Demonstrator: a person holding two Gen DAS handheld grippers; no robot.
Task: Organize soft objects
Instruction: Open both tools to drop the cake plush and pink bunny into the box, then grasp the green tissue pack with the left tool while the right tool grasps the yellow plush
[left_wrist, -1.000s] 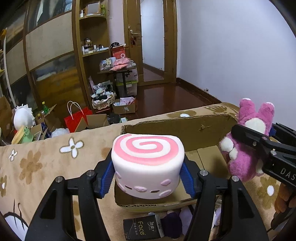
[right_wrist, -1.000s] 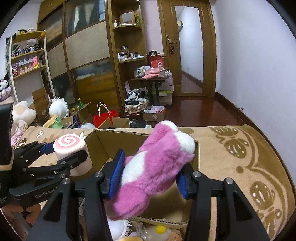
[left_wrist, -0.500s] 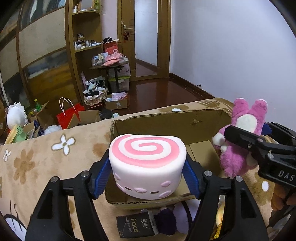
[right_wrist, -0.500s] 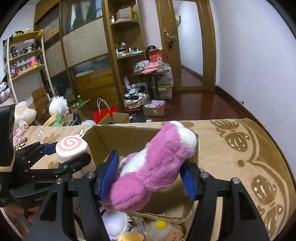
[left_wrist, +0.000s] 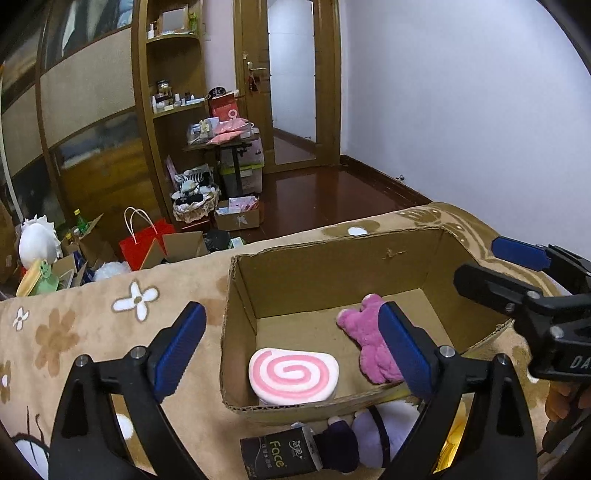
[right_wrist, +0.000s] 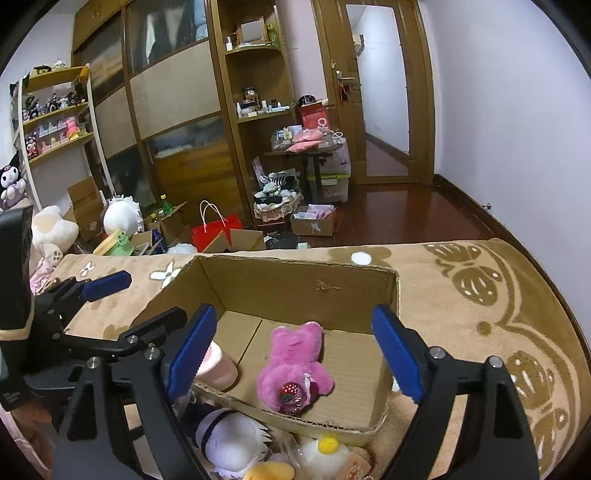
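Observation:
An open cardboard box (left_wrist: 332, 273) (right_wrist: 280, 288) stands on a tan flowered blanket. A pink-and-white swirl roll cushion (left_wrist: 293, 374) lies inside at its near left; only its edge shows in the right wrist view (right_wrist: 218, 367). A pink plush bear (left_wrist: 369, 343) (right_wrist: 293, 365) lies inside to its right. My left gripper (left_wrist: 291, 347) is open and empty above the box's near edge. My right gripper (right_wrist: 295, 350) is open and empty above the box, and shows in the left wrist view (left_wrist: 517, 269) at the right.
More plush toys lie in front of the box: a white-and-purple one (right_wrist: 229, 439) (left_wrist: 376, 432), a white-and-yellow one (right_wrist: 325, 450). A black "Face" package (left_wrist: 279, 456) lies there too. Beyond the blanket (right_wrist: 480, 295), the floor holds a red bag (left_wrist: 146, 243), boxes and shelves.
Both grippers opened. The swirl cushion dropped from my left gripper into the box, and the pink bear dropped from my right gripper into the box.

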